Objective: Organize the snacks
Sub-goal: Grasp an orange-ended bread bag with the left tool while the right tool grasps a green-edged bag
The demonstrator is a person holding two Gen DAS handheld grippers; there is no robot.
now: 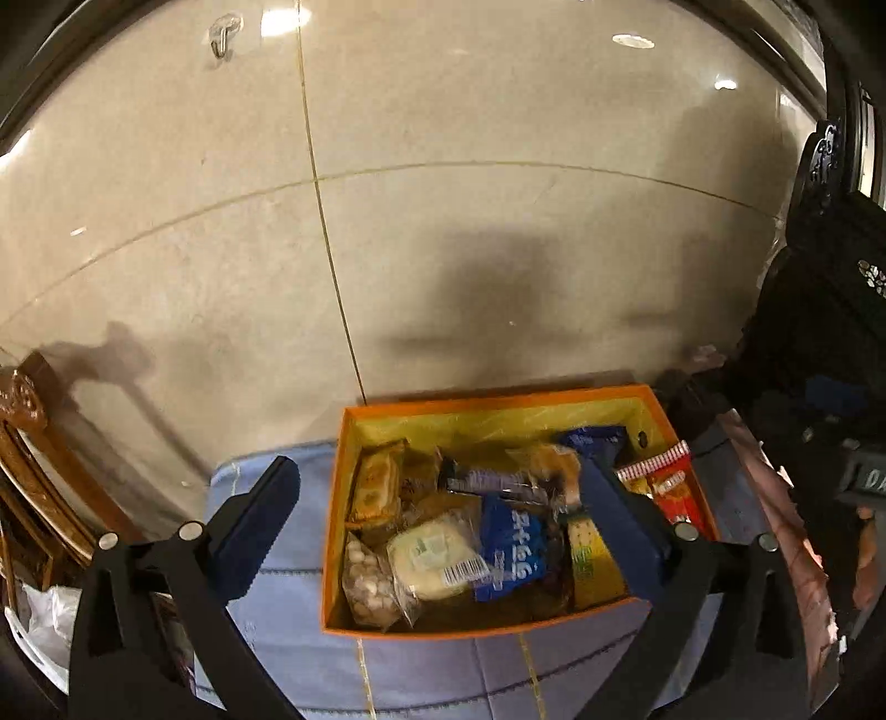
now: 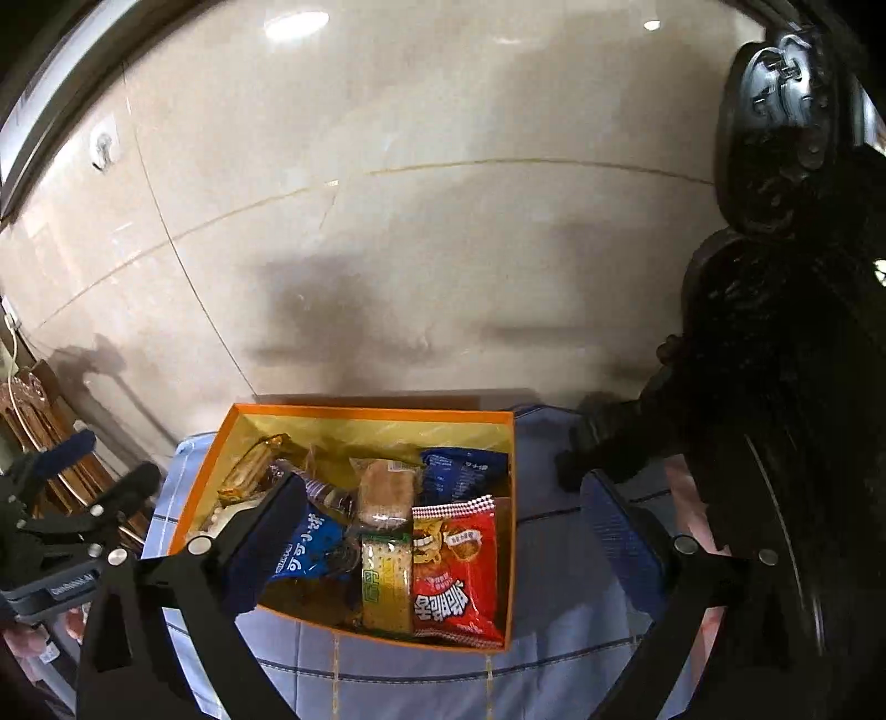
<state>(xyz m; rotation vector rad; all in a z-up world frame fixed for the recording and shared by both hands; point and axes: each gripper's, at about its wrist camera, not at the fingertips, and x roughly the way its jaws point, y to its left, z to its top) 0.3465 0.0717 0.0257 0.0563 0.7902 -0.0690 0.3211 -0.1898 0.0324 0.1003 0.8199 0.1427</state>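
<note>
Beige tiled wall (image 1: 443, 221) with thin gold seams fills the background, and a small hook (image 1: 224, 33) hangs high on it. Below, a surface under a pale blue quilted cloth (image 1: 443, 675) carries an orange box (image 1: 332, 526) with a yellow lining, set against the far edge next to the wall.

Inside the box lie the snacks. A red chip bag (image 2: 457, 570) leans along the box's right side, with a green-and-yellow cracker pack (image 2: 385, 581) just beside it. A blue packet (image 1: 512, 548) lies near the middle, a round pale bun in clear wrap (image 1: 429, 556) to its left, and a clear bag of small pale pieces (image 1: 368, 581) sits in the near left corner. A golden wrapped bar (image 1: 376, 484) rests against the left wall, and a dark blue bag (image 2: 462, 471) stands at the far right.

The left gripper (image 1: 437, 526) hangs over the box with its fingers (image 1: 257, 520) spread wide, holding nothing. The right gripper (image 2: 443, 548) likewise hangs above the box, its fingers (image 2: 623, 531) wide apart and empty.

Dark carved furniture (image 2: 786, 387) stands at the right edge, and brown wooden furniture (image 1: 33, 471) at the left.
</note>
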